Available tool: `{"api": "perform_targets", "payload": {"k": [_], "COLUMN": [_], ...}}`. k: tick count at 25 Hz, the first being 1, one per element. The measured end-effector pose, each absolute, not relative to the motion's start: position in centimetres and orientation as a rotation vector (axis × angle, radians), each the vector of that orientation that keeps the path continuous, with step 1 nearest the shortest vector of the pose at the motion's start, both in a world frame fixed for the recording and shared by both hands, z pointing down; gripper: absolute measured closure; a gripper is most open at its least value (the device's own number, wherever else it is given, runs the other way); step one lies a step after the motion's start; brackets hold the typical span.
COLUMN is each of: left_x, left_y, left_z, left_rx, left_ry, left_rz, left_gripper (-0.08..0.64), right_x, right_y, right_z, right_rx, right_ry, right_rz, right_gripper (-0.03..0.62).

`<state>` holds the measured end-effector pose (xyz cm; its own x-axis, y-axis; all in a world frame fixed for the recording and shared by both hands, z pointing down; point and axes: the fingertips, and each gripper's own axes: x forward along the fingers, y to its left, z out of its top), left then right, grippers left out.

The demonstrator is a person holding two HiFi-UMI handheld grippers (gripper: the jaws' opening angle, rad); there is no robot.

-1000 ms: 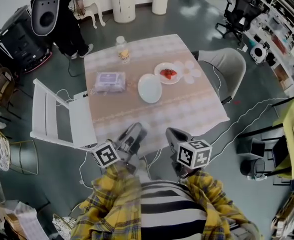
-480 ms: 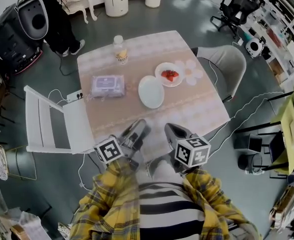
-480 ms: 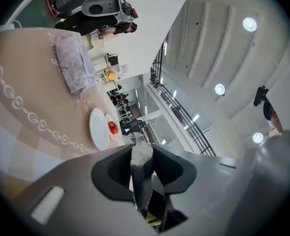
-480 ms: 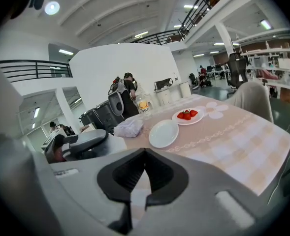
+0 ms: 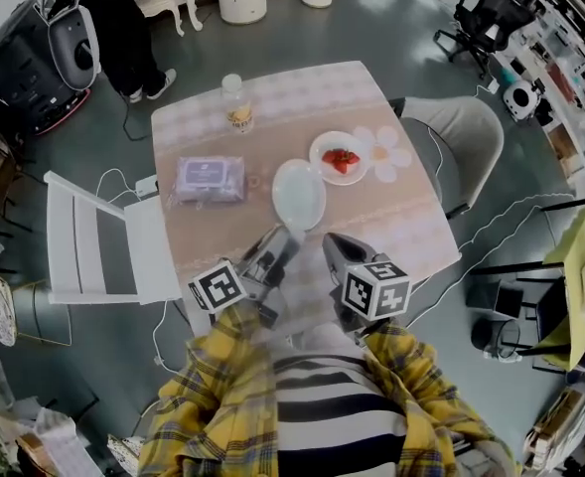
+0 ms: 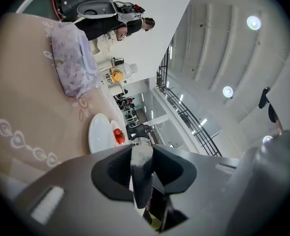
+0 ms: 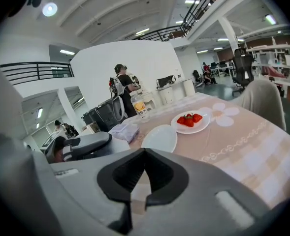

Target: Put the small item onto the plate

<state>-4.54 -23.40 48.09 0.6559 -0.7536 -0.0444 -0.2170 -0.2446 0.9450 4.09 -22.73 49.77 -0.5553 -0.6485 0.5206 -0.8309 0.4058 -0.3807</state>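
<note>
Three red strawberries (image 5: 341, 157) lie on a small white plate (image 5: 318, 151) at the table's far right. An empty white plate (image 5: 299, 195) sits just to its left, nearer to me. Both grippers hover side by side over the near edge of the table, short of the plates. My left gripper (image 5: 290, 237) points at the empty plate (image 6: 98, 132) with jaws together and nothing in them. My right gripper (image 5: 330, 241) also has its tips closed and empty. In the right gripper view the strawberries (image 7: 189, 118) and the empty plate (image 7: 159, 137) lie ahead of the gripper (image 7: 145, 154).
A purple wipes pack (image 5: 210, 178) lies at the table's left and a drink bottle (image 5: 237, 102) stands at the far edge. A flower-shaped mat (image 5: 386, 147) lies beside the strawberry plate. A white chair (image 5: 103, 241) stands to the left and a grey chair (image 5: 451, 137) to the right. A person (image 5: 123, 28) stands beyond.
Both grippers have moved forward from off the near table edge to over it, closer to the plates. Their jaws look the same.
</note>
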Motion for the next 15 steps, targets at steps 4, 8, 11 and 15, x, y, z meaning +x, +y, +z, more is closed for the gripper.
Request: {"api": "perform_targets", "payload": {"k": [4,8,11,15], "left_x": [-3.7,-2.7,-2.4,-2.1], "left_y": [-25.4,-27.1,-28.2,-30.0], "left_z": [48.4,49.0,49.6,50.3], "left_rx": [1.772,1.761,1.749,1.737], "left_ry": [-0.818,-0.847,-0.876,-0.915], "left_rz": [-0.619,-0.61,-0.598,-0.594], "left_gripper": [0.469,0.471,0.469,0.469], "right_x": [4.3,5.0,5.3,5.4], "right_y": [-24.5,-26.4,-27.6,-29.2], "right_z": [49.6,50.1,50.6,51.4], "right_rx": [1.228,1.191,1.155,1.12], "right_ry": [-2.396,-2.399,-2.401,-2.401], "right_rz": [0.893,0.9,0.908,0.924], "right_gripper": [0.591,0.591,0.591,0.591]}}
